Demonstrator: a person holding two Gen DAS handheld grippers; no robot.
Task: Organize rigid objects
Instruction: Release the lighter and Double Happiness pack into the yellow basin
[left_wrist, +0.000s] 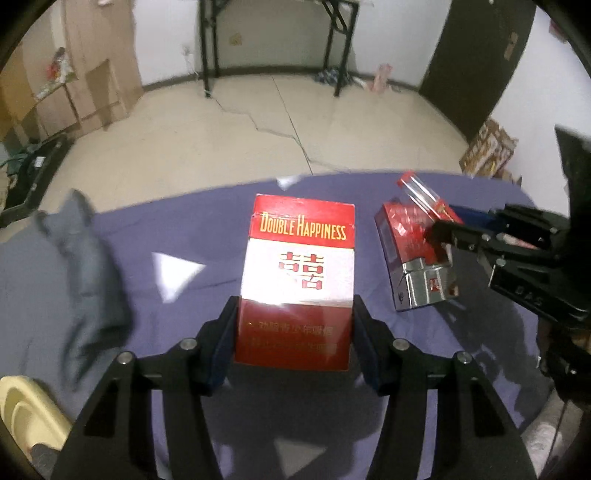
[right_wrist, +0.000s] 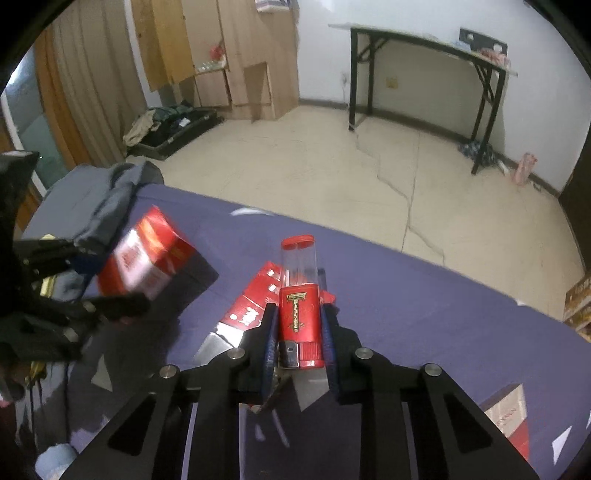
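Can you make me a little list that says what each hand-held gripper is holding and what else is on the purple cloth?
left hand-held gripper: shut on the red and white box
right hand-held gripper: shut on the red lighter
under the lighter: a crumpled red and silver pack
surface: purple cloth
also on the cloth: grey bundle of fabric

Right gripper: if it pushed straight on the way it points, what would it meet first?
The right gripper is shut on the red lighter. Just beyond lies the opened red cigarette pack on the purple cloth; the lighter's tip would probably touch that pack first, though depth is unclear.
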